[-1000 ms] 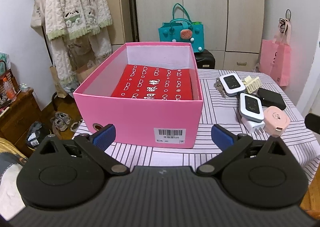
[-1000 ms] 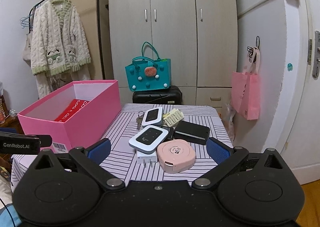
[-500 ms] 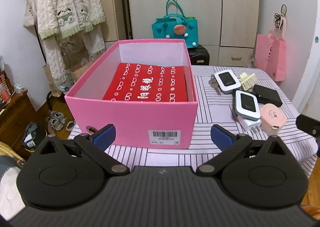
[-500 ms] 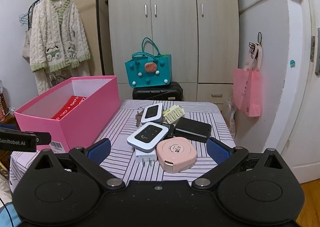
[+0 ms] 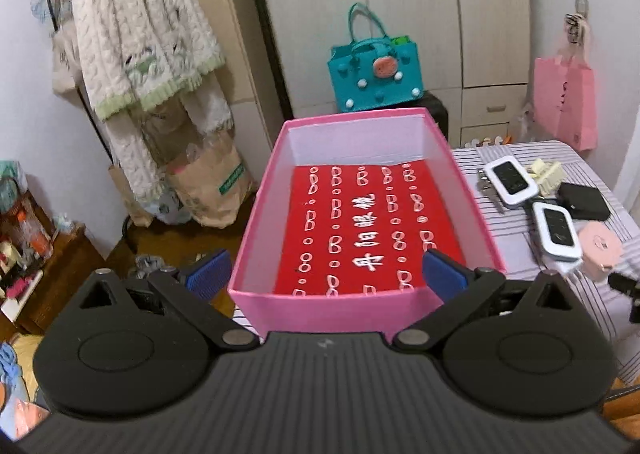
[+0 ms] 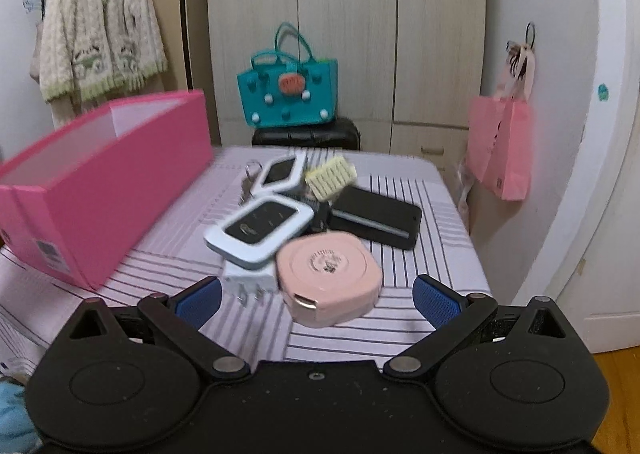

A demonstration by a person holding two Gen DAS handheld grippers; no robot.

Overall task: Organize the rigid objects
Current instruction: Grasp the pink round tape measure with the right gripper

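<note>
A pink open box (image 5: 256,210) (image 6: 112,190) with a red patterned box (image 5: 360,230) inside sits on the striped table. To its right lies a pile: a pink round case (image 6: 330,274) (image 5: 600,248), a white-framed device (image 6: 260,230) (image 5: 558,230) on a white plug (image 6: 250,280), a second white-framed device (image 6: 282,174) (image 5: 510,180) with keys (image 6: 250,174), a cream comb-like piece (image 6: 330,176) and a black flat box (image 6: 376,218) (image 5: 584,200). My left gripper (image 5: 326,272) is open above the box's near edge. My right gripper (image 6: 316,298) is open just before the pink case.
The striped tablecloth (image 6: 400,318) ends close at right near a white door (image 6: 600,174). Behind the table stand a teal bag (image 6: 288,94) on a black case, a wardrobe, a pink hanging bag (image 6: 502,150) and a clothes rack with a cardigan (image 5: 136,50).
My left gripper rose and moved forward over the pink box, looking down into it. My right gripper moved closer to the pile of objects. Both stayed open.
</note>
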